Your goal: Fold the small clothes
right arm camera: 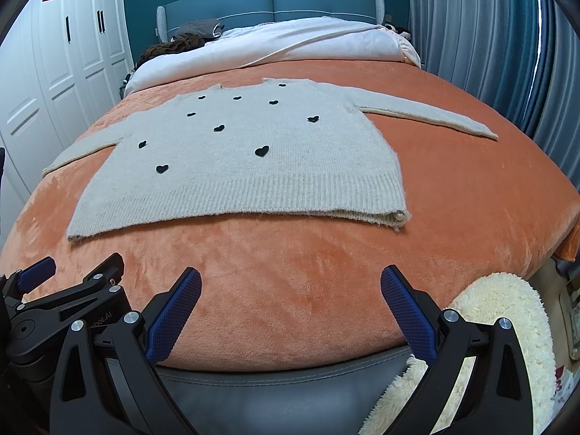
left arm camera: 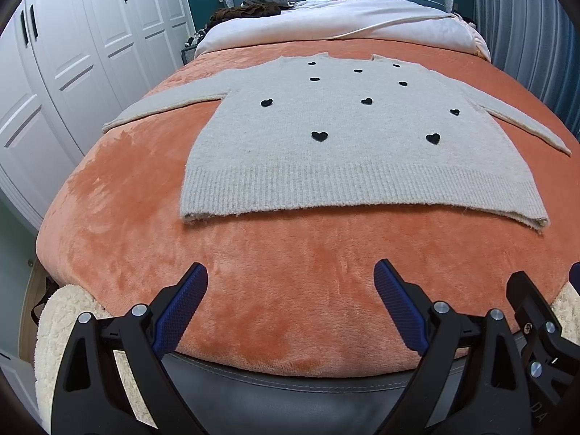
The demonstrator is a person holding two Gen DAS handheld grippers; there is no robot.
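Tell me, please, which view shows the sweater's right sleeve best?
The right wrist view: the right sleeve lies full length, cuff included. In the left wrist view it is squeezed toward the frame's edge.

Bare orange blanket (left arm camera: 290,290) lies between the bed's near edge and the sweater (left arm camera: 348,145) hem. Both sleeves lie spread outward. A white duvet (left arm camera: 326,18) heaps behind the collar.

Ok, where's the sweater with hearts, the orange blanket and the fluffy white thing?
sweater (left arm camera: 344,152): left wrist view, middle of its front.
orange blanket (right arm camera: 290,272): right wrist view, bare part below the hem.
fluffy white thing (right arm camera: 507,301): right wrist view, its top.
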